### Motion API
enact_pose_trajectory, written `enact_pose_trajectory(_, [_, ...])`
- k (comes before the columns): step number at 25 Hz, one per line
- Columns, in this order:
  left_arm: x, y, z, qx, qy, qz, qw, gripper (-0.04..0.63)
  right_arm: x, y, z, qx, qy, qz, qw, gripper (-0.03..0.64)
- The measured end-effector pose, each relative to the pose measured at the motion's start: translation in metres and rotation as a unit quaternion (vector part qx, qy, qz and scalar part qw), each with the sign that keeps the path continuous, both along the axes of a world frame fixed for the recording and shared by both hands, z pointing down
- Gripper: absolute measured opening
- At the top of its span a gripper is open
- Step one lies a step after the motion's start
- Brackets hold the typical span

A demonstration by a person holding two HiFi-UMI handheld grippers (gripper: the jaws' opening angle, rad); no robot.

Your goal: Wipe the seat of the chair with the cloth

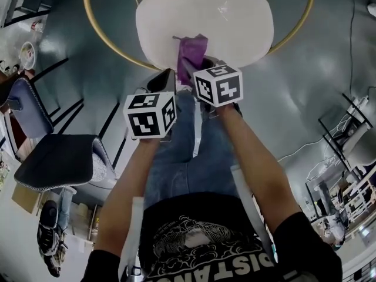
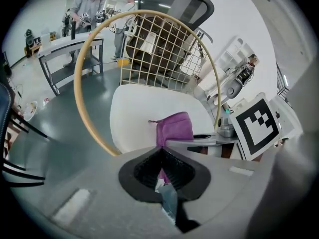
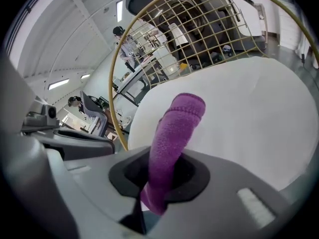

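Right tongs [image 3: 158, 180]: clenched on purple cloth [image 3: 175, 128], centre frame
Left tongs [image 2: 162, 169]: pressed together, empty, lower centre
Chair seat [image 1: 235, 22]: white, upper centre, cloth over its front edge

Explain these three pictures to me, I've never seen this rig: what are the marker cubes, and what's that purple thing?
No robot arm here: a person holds a two-jaw gripper in each hand, and the marker cubes are part of those grippers. The head view looks down from the person's head onto a chair's white seat. The other two views ride on the grippers, looking along their jaws. The right gripper is shut on a purple cloth, held at the seat's front edge. The left gripper is shut on nothing, beside it.
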State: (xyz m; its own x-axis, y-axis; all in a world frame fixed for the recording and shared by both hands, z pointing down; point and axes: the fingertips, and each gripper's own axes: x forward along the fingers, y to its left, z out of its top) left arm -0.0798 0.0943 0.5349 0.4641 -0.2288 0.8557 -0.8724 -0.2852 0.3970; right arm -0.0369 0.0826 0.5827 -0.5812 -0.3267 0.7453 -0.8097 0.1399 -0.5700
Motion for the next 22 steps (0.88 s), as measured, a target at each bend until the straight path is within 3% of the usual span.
enact_pose_trajectory(22, [0.104,-0.004,0.003,-0.003,-0.003,0.009,1.0,-0.005,0.141,0.011,0.008,-0.009,0.044,-0.002,0.999,0.06])
